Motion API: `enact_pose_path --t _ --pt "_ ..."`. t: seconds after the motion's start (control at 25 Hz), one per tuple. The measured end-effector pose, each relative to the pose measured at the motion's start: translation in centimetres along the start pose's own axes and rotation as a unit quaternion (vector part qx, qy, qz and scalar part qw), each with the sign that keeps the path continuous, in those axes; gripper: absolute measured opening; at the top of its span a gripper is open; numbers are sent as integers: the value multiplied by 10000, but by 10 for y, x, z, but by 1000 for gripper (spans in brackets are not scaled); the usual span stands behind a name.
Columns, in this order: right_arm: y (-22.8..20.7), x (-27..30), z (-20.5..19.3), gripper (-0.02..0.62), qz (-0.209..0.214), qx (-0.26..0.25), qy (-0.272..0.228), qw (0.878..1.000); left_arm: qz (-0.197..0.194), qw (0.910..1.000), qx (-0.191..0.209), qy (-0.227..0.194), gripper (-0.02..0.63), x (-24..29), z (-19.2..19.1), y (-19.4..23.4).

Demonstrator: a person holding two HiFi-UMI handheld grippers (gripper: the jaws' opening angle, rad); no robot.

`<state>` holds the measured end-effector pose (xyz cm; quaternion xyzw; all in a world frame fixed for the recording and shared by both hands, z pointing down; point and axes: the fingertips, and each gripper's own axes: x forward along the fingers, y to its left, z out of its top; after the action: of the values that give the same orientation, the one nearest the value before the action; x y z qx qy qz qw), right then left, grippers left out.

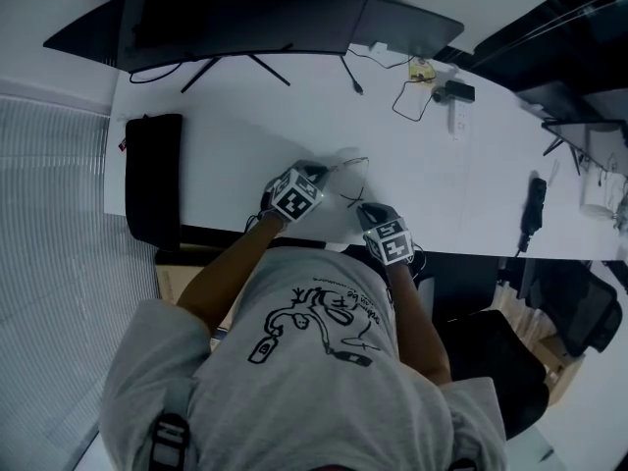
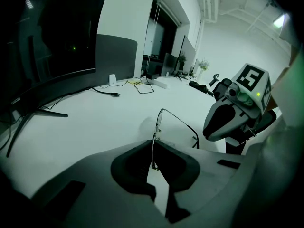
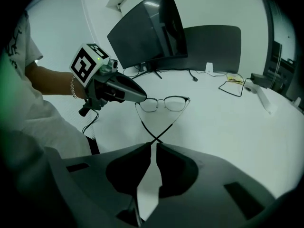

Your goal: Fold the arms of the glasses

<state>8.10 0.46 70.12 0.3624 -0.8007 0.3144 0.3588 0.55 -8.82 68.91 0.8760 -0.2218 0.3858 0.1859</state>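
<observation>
From the head view, the thin dark wire-rimmed glasses are faint against the white desk, near its front edge between the two grippers. The left gripper is at their left end and the right gripper at the near side. The person's grey T-shirt carries a black drawing with scrawled lettering too small to read. A flat black rectangular pad lies at the desk's left end, and a curved black monitor stands at the back.

In the left gripper view, the jaws are pinched on the frame's rim, which stands edge-on. One arm runs towards the right gripper.

In the right gripper view, the jaws leave a narrow slit. The arms cross just at their tips, and contact is unclear.
</observation>
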Motion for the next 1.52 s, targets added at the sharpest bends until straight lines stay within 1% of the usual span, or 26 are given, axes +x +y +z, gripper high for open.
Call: enact_pose_path --t 0.28,0.52,1.2,1.52 --pt "-2 16 -8 46 -37 6 256 9997 -57 10000 34 48 31 0 0 -2" --pt "-6 19 0 46 -55 -51 249 9997 -146 9997 146 87 29 0 0 -5" --pt "-10 18 1 48 -96 0 338 9994 -448 9985 304 86 29 -3 3 -13" --pt "-12 19 1 67 -146 11 361 9992 -624 9975 267 191 28 -3 -1 -17"
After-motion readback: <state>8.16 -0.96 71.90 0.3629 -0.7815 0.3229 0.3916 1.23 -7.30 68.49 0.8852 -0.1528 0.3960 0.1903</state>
